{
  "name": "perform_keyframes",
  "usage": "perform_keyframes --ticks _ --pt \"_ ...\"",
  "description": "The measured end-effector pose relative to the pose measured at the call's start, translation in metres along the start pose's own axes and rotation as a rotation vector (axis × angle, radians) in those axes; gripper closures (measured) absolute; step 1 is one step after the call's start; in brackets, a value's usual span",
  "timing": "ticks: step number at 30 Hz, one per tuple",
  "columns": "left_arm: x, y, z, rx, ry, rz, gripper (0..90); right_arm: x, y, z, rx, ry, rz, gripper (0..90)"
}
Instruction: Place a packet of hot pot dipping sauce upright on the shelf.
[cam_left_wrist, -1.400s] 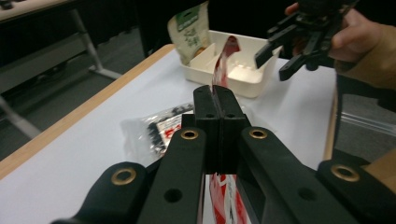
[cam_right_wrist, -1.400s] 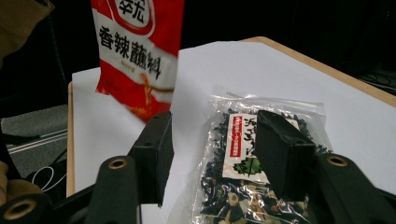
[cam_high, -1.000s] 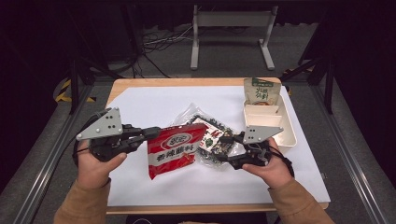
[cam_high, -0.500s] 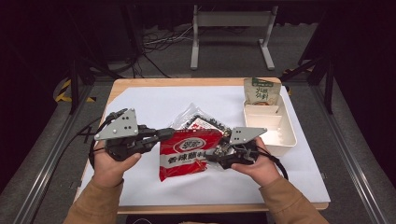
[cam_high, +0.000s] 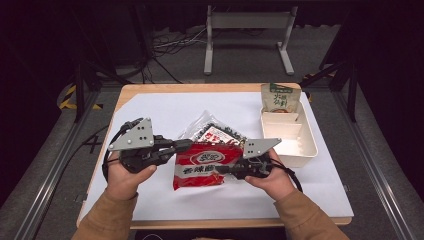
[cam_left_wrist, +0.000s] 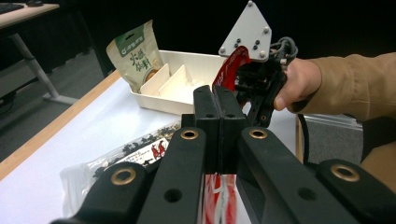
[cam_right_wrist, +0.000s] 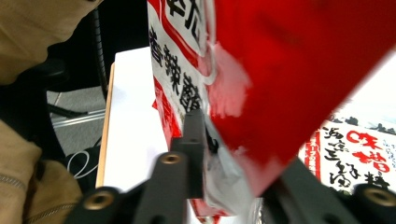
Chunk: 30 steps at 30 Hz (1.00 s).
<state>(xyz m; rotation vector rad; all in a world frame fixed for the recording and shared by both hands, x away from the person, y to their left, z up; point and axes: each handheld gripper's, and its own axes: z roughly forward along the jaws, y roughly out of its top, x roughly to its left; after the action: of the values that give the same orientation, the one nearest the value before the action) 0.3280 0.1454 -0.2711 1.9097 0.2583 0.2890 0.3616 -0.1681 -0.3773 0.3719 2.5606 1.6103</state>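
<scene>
Red packet (cam_right_wrist: 299, 84) hides the right tool's (cam_high: 223, 170) far jaw.

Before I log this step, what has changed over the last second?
Both grippers, the left gripper and right gripper, carried the red packet toward the person, off the clear dark packet, both shut on it throughout. The green pouch and cream tray stayed put.

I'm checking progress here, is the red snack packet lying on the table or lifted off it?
Lifted. The left gripper and right gripper each pinch a side of the red packet, and the right gripper view shows it hanging above the table.
</scene>
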Motion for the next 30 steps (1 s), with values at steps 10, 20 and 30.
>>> perform_keyframes --ticks 10,20,30 --pt "0.007 -0.006 -0.004 -0.026 -0.025 -0.046 89.6 0.006 0.01 -0.011 0.061 0.037 0.049 86.3" --pt "0.008 -0.009 -0.005 -0.045 -0.028 -0.07 82.7 0.007 0.021 -0.025 0.095 0.044 0.093 86.7" --pt "0.016 -0.019 -0.007 -0.056 0.024 -0.106 60.5 0.005 0.032 -0.047 0.124 -0.005 0.097 86.7"
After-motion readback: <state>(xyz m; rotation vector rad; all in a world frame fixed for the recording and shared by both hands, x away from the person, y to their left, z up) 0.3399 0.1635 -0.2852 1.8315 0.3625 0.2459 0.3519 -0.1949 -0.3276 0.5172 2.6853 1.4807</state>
